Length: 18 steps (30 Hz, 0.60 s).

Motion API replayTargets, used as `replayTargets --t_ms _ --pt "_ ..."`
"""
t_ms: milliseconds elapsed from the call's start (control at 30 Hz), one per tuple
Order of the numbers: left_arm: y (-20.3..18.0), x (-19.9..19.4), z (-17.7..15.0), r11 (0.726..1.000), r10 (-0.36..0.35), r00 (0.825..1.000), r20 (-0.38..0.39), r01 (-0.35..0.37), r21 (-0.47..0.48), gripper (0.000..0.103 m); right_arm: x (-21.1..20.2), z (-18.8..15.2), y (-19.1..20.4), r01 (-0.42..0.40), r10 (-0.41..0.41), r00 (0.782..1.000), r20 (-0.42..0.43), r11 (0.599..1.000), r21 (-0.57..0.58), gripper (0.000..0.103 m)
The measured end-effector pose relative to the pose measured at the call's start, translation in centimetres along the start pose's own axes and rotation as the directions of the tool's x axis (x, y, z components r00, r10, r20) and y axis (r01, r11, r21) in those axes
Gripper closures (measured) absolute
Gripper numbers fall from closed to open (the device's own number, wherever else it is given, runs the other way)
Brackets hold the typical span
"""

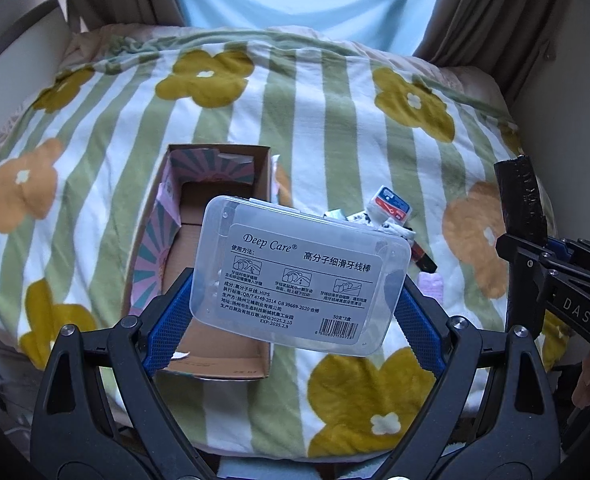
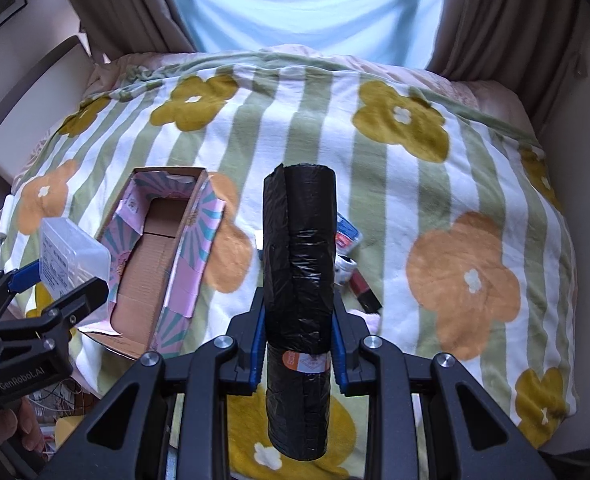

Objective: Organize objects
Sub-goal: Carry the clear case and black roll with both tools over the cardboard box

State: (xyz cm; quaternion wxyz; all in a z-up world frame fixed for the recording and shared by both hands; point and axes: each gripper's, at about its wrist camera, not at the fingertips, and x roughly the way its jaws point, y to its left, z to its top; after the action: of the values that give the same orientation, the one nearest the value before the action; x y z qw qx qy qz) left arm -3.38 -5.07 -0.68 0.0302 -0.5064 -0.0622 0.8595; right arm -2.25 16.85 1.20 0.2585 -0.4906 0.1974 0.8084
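Clear plastic box [image 1: 301, 276], flat and labelled, sits clamped in your left claw [image 1: 295, 304] above the cardboard carton [image 1: 215, 344] on the fleecy flowered blanket [image 1: 335, 120]. Your right claw [image 2: 297, 344] grips a glossy black roll [image 2: 299, 264] upright.

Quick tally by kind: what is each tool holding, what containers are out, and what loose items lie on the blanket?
Clear plastic floss box, in the left tool: 1
Black bag roll, in the right tool: 1
Open cardboard box on the blanket: 1
Small loose items right of the cardboard box: at least 3, partly hidden
Total: at least 6
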Motion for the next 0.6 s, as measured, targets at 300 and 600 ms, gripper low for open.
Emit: replayTargets --t_ms 300,600 --pt "6.7 0.9 -0.9 0.989 0.064 0.997 -0.046 -0.069 -0.129 0.012 3.5 4.8 6.2 -0.081 0.079 0.996 -0.031 0.993 -0.086 0.078" --pt "11.4 5.5 -2.7 0.966 0.074 0.986 -0.152 -0.109 -0.233 0.012 10.4 9.5 12.6 -0.15 0.13 0.984 -0.122 0.974 -0.167 0.078"
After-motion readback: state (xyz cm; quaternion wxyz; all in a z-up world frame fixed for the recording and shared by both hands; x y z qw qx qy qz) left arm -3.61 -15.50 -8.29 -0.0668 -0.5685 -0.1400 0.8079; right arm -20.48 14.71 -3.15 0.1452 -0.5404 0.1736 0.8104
